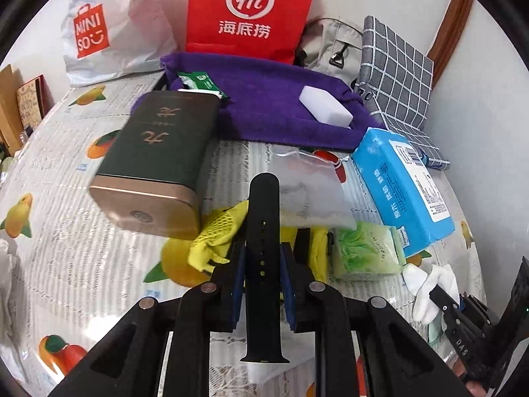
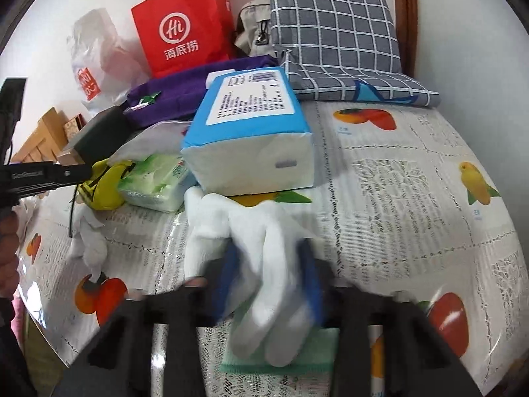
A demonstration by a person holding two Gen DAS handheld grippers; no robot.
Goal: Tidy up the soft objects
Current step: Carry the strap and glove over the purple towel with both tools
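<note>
A black watch strap stands upright between the blue pads of my left gripper, which is shut on it above a yellow mesh cloth. My right gripper is shut on a white fabric glove, blurred, with the glove's fingers hanging over a green cloth pad on the table. In the left wrist view the same white glove shows at the lower right in the right gripper. A blue tissue pack and a green tissue pack lie just beyond it.
A dark green tin lies left of the strap. Behind are a purple towel bearing a white block, a red paper bag, a white plastic bag and a grey checked cushion. The fruit-print tablecloth covers the table.
</note>
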